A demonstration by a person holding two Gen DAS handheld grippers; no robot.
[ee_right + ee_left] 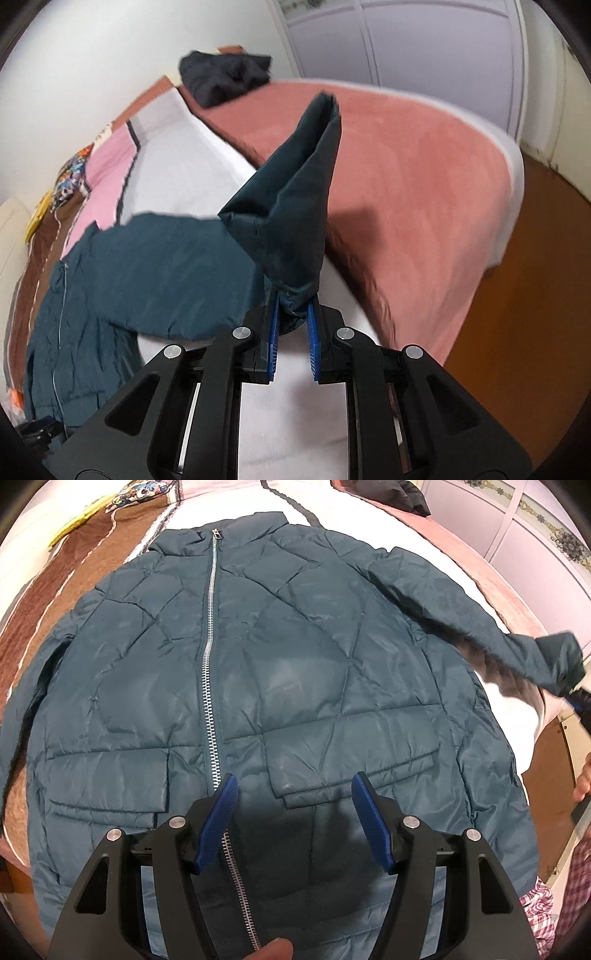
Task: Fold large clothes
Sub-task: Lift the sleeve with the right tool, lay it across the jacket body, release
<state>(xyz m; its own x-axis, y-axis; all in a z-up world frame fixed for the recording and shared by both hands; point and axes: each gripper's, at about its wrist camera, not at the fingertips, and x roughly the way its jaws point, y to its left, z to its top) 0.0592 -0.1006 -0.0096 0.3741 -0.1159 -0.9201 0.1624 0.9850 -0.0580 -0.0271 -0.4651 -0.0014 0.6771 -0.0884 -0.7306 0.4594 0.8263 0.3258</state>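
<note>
A teal quilted jacket point(288, 672) lies face up on the bed, zipped, with its collar at the far side. My left gripper point(293, 788) hovers open over the lower front, near the zip, with nothing between its blue pads. My right gripper point(292, 314) is shut on the cuff of the jacket's sleeve point(291, 229), which stands up from the pads, lifted off the bed. In the left wrist view that sleeve point(480, 627) stretches out to the right, its end held by the right gripper point(576, 698) at the frame edge.
The bed carries a pink blanket point(424, 177), a white sheet point(184, 173) and a brown cover point(55, 590). A dark garment point(225, 75) is heaped at the far end. Wooden floor point(524, 295) and wardrobe doors point(406, 48) lie to the right.
</note>
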